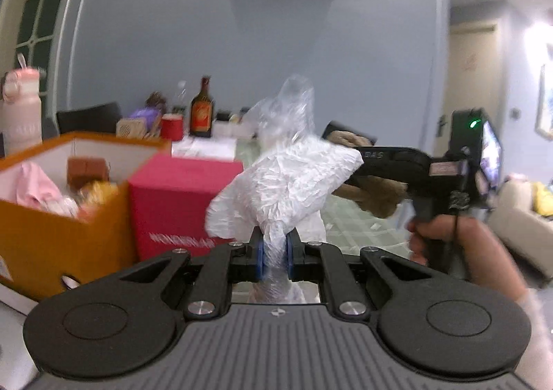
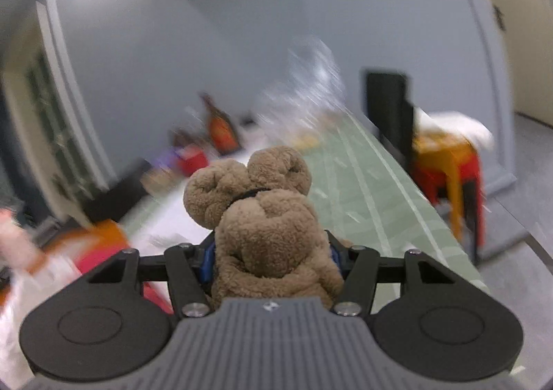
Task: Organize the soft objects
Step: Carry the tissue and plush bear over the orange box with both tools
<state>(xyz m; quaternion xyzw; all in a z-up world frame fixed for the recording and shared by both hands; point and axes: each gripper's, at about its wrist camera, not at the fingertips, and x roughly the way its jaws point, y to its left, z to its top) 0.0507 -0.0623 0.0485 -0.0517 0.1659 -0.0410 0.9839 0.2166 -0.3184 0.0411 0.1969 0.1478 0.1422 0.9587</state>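
Grey-blue walls close off the room behind a long bench (image 1: 349, 217) with a pale green striped top, and its far end is crowded with a dark bottle (image 1: 202, 110), a red cup (image 1: 171, 127) and other blurred bits I cannot name; nearer, on my left, an orange box (image 1: 58, 234) holds pink cloth and small packets, and a red box (image 1: 179, 196) stands just beside it.

My left claw (image 1: 275, 251) is nearly closed, its blue pads pinching the gathered neck of a crumpled white plastic bag (image 1: 287, 182); the bag stands up out of the pads, long axis roughly upright and leaning to the right, spreading wide above the pinch, clear of the bench.

My right claw (image 2: 273, 258) stands about half open and is clamped on the body of a brown plush toy (image 2: 266, 217); the toy runs lengthways away from the camera, its rounded lumps at the far end pointing ahead and slightly up. From the left wrist view the same claw comes in from the right, held in a hand (image 1: 459, 244), with the plush between its fingers just behind the bag; both things hang above the bench, near each other, though I cannot tell whether they touch.

Beyond the bench on the right stands an orange and red stool (image 2: 449, 175) with white cloth on it.
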